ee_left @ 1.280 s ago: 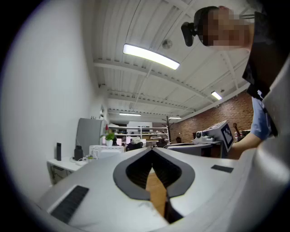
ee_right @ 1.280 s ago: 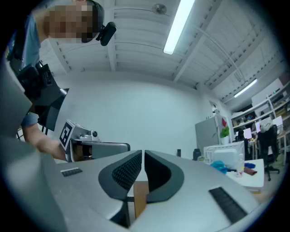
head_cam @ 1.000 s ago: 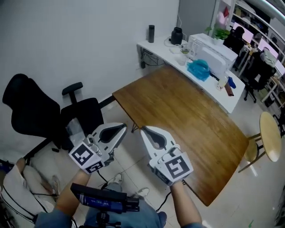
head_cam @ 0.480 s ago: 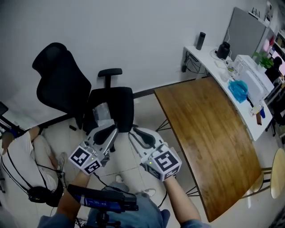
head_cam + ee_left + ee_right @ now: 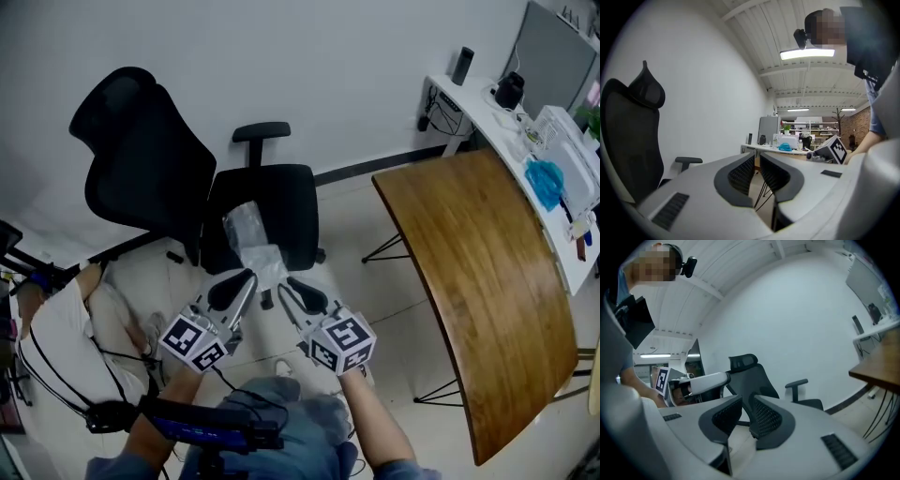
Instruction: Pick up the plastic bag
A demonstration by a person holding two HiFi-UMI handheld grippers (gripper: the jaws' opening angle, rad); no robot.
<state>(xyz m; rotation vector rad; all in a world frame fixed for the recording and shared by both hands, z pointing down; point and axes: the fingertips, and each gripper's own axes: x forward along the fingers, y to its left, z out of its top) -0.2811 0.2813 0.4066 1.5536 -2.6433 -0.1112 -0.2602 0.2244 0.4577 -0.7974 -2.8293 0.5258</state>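
No readable text or numbers; only coded squares on left cube [image 5: 195, 341] and right cube [image 5: 343, 341], just below the chair [image 5: 286, 192]; finer print possibly blurred.

white desk [image 5: 487, 105] cropped right, clutter [image 5: 547, 178] tiny

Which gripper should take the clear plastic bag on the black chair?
Left, marginally: the left gripper points at the middle of the clear plastic bag; the right gripper aims at its edge. Both open, empty.

Plastic bag [image 5: 253, 242] lies on the seat of the office chair [image 5: 286, 202]; left gripper [image 5: 242, 281] and right gripper [image 5: 289, 289] sit side by side at the seat's near edge; wooden table [image 5: 487, 281] stands right of the chair; white desk [image 5: 483, 98] stands behind the table.
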